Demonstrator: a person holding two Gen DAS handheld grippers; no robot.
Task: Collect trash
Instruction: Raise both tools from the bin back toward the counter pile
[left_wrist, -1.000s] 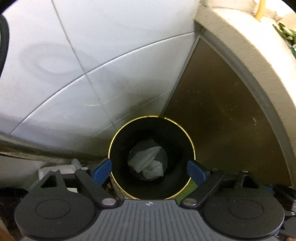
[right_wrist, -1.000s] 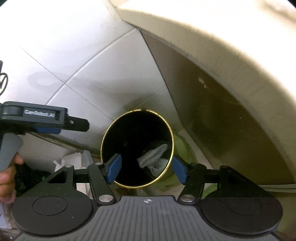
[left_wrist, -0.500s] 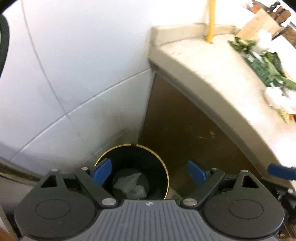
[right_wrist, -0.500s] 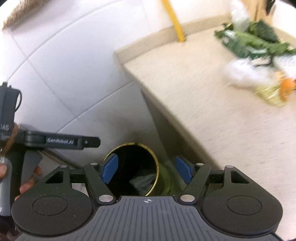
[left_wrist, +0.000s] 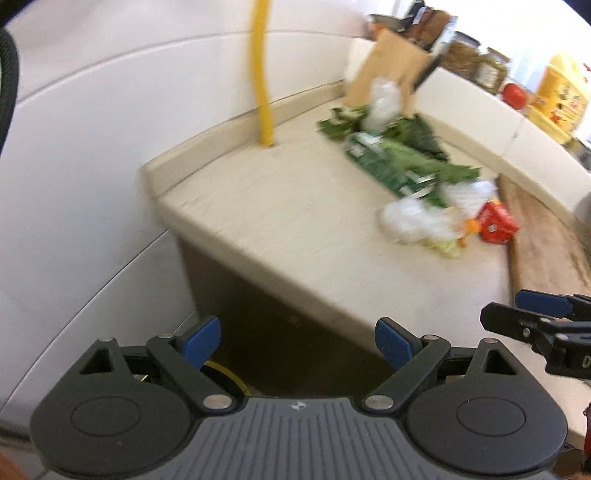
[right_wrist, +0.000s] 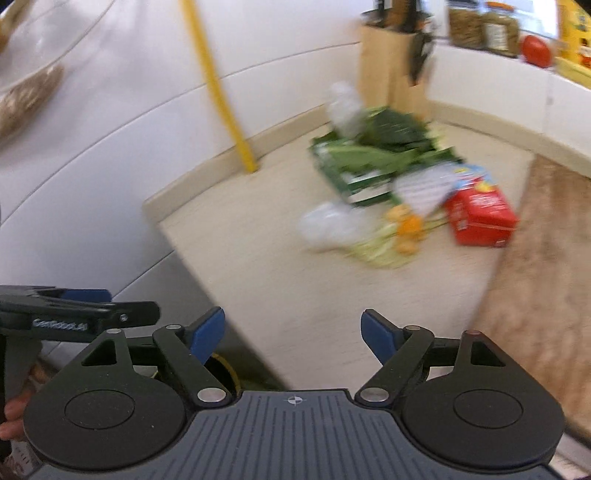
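Observation:
A pile of trash lies on the beige counter (left_wrist: 280, 206): green wrappers and leaves (left_wrist: 399, 155), crumpled white plastic (left_wrist: 413, 218), a red carton (left_wrist: 496, 223), yellow-orange scraps (right_wrist: 406, 229). In the right wrist view the same red carton (right_wrist: 480, 216) and white plastic (right_wrist: 328, 225) show, blurred. My left gripper (left_wrist: 297, 341) hangs open and empty off the counter's front edge. My right gripper (right_wrist: 293, 334) is open and empty over the counter's near edge. Only a sliver of the black bin's gold rim (left_wrist: 225, 373) shows below the left gripper.
A yellow pipe (left_wrist: 264, 74) rises from the counter by the white tiled wall. A knife block (right_wrist: 391, 62), jars (right_wrist: 480, 26) and a yellow bottle (left_wrist: 559, 92) stand at the back. A wooden board (right_wrist: 546, 266) lies on the right. A hand (right_wrist: 14, 410) holds the left gripper.
Both grippers have risen from above the bin to counter height and tilted up; the bin with the white wad has dropped almost out of view, and the trash pile came into view.

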